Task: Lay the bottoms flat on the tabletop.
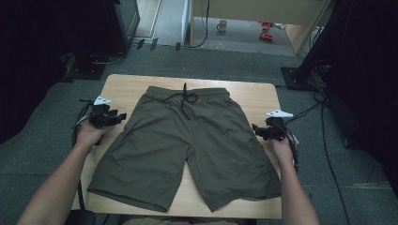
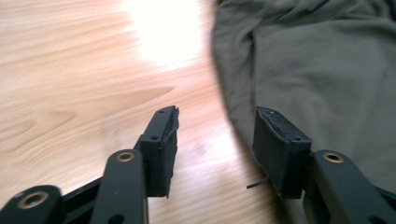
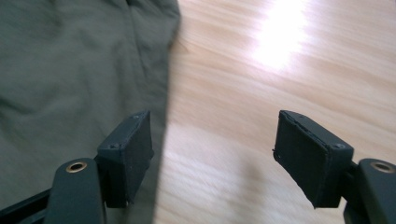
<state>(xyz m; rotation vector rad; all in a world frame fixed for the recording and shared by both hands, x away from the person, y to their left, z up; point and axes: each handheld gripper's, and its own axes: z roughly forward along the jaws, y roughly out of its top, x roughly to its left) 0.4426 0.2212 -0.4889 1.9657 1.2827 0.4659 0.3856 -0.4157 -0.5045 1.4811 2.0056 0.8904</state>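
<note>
Shorts (image 1: 187, 140), one pair, olive green, lie flat in the middle of one wooden table (image 1: 122, 86), waistband at the far side, both legs toward the person, a dark drawstring (image 1: 187, 101) loosely knotted on the front. Two grippers flank them: left gripper (image 1: 123, 116) just off the left hip edge, jaws spread with bare wood between them; right gripper (image 1: 256, 129) by the right side seam, jaws wide apart, nothing pinched.
</note>
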